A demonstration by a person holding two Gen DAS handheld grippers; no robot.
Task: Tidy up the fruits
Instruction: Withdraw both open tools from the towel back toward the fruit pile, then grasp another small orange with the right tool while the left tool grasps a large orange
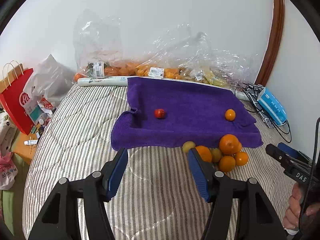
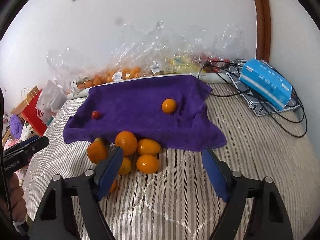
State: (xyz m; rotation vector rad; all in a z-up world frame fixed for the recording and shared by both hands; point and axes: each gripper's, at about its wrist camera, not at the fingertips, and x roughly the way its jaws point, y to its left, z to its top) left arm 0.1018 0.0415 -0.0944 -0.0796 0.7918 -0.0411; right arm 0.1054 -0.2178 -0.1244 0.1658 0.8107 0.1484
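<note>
A purple towel [image 1: 180, 100] [image 2: 140, 100] lies on the striped bedcover, sunk in the middle with raised edges. On it sit a small red fruit [image 1: 159, 113] [image 2: 96, 115] and a small orange [image 1: 230, 115] [image 2: 169, 106]. Several oranges [image 1: 229, 144] [image 2: 126, 143] and a yellowish fruit [image 1: 189, 146] are piled at the towel's front edge. My left gripper [image 1: 157, 152] is open over bare cover, just left of the pile. My right gripper [image 2: 163, 150] is open low at the pile. Its left finger [image 2: 112, 166] is among the oranges, and two of them [image 2: 147, 164] lie between the pads without being pressed.
Clear plastic bags of fruit [image 1: 124, 70] [image 2: 120, 74] line the wall behind a white roll [image 1: 102, 81]. A blue box [image 2: 266, 84] lies on black cables [image 2: 292, 118] at the right. A red paper bag [image 1: 18, 102] stands off the bed's left side.
</note>
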